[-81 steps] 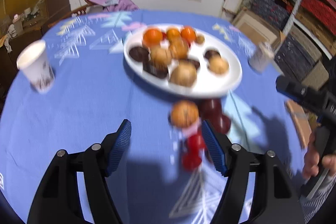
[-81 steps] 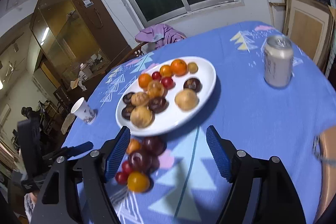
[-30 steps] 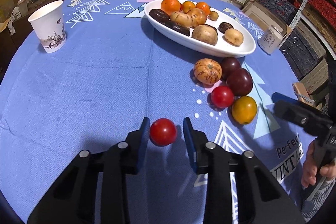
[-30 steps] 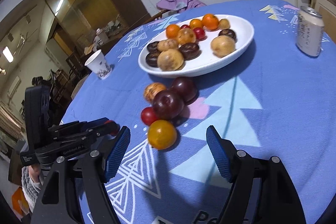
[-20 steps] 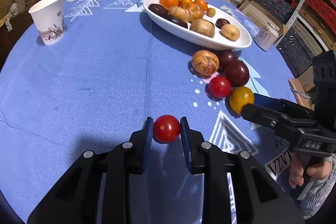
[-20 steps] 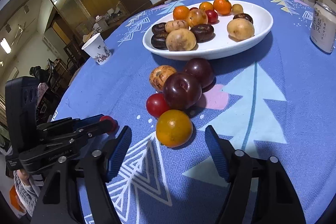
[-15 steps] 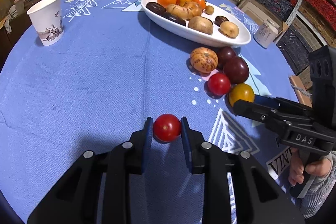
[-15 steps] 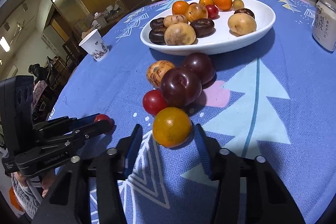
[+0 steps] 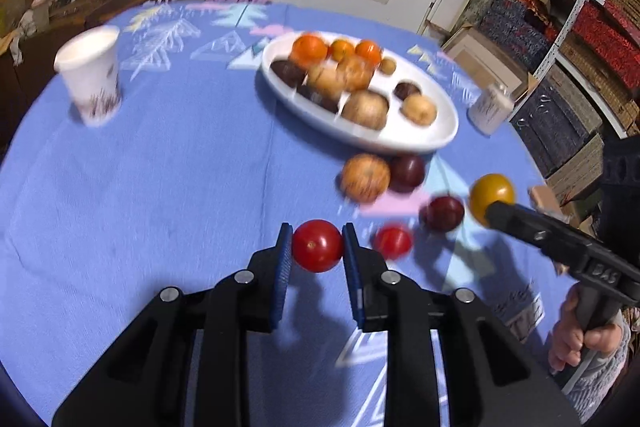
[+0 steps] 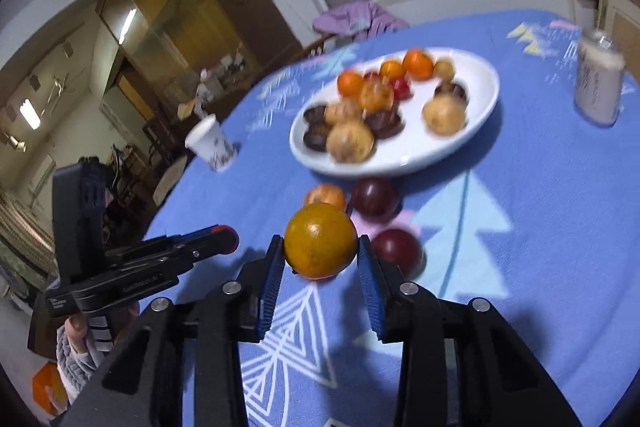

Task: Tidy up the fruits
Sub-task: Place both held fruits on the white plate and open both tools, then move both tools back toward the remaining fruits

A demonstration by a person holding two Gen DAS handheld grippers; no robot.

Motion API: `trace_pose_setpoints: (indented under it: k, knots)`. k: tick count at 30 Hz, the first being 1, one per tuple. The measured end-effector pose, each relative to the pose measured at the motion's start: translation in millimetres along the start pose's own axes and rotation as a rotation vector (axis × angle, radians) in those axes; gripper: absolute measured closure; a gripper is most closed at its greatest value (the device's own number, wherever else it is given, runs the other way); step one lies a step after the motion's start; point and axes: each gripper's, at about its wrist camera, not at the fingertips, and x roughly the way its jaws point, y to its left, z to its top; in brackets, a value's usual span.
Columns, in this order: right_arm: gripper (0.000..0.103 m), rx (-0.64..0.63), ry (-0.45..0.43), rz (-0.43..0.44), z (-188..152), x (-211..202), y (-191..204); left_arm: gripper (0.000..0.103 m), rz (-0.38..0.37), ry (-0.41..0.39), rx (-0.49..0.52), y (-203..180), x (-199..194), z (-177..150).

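Loose fruits (image 9: 404,173) crowd the plate (image 9: 400,143) front (paper cup (image 9: 90,79) side lies open)

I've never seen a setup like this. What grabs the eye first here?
Each tool has caught a fruit: the left tool pinches a red tomato, the right tool an orange-yellow tomato. Behind them, a white oval plate heaped with fruit sits on the blue tablecloth.

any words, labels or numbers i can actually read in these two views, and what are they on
"DAS": raised letters on the body of the right gripper in the left wrist view, partly cut off, so it may be longer.
Left gripper body: a pale line of print in the right wrist view, too blurred to read.
Can: dark characters, motion-blurred, unreadable.
Paper cup: a printed pattern only, no legible text.
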Motion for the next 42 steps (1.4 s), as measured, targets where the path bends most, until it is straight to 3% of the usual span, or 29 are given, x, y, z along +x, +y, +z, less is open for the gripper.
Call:
trace_pose_setpoints:
  k: [6,11,20,27,31,34,36,38,39,42]
  knots:
    - [0.065,0.027,-0.112,-0.054,65.6,-27.0,-13.8,0.079,-0.003,-0.046,0.045,-34.1,6.4,64.0]
    - [0.065,0.043,-0.139,-0.092,100.7,-4.1,-29.8,0.079,-0.03,-0.02,0.074,-63.4,40.4,98.5]
    - [0.066,0.068,-0.016,-0.193,140.0,95.2,-70.8,0.079,-0.054,0.095,0.129,-88.5,119.4,101.8]
    - [0.065,0.05,0.061,-0.222,143.0,139.0,-78.0,0.078,-0.076,0.114,0.139,-91.8,137.7,97.5]
    - [0.062,0.097,0.051,-0.203,141.7,132.4,-83.1,0.075,-0.094,0.122,0.126,-90.4,136.6,94.8]
    - [0.058,0.121,0.008,-0.184,138.2,109.1,-81.3,0.06,-0.102,0.099,0.094,-84.1,121.2,93.1]
    - [0.056,0.121,-0.029,-0.175,133.2,85.2,-74.5,0.056,-0.104,0.07,0.072,-76.8,102.4,89.9]
    - [0.039,0.118,-0.063,-0.16,126.6,60.2,-67.5,0.049,-0.083,0.034,0.057,-68.8,82.4,84.4]
    - [0.035,0.112,-0.084,-0.157,121.3,46.3,-63.3,0.043,-0.072,0.013,0.051,-63.4,70.3,79.4]
    - [0.027,0.076,-0.143,-0.158,94.7,5.7,-48.7,0.04,-0.035,-0.029,0.035,-47.7,42.0,60.1]
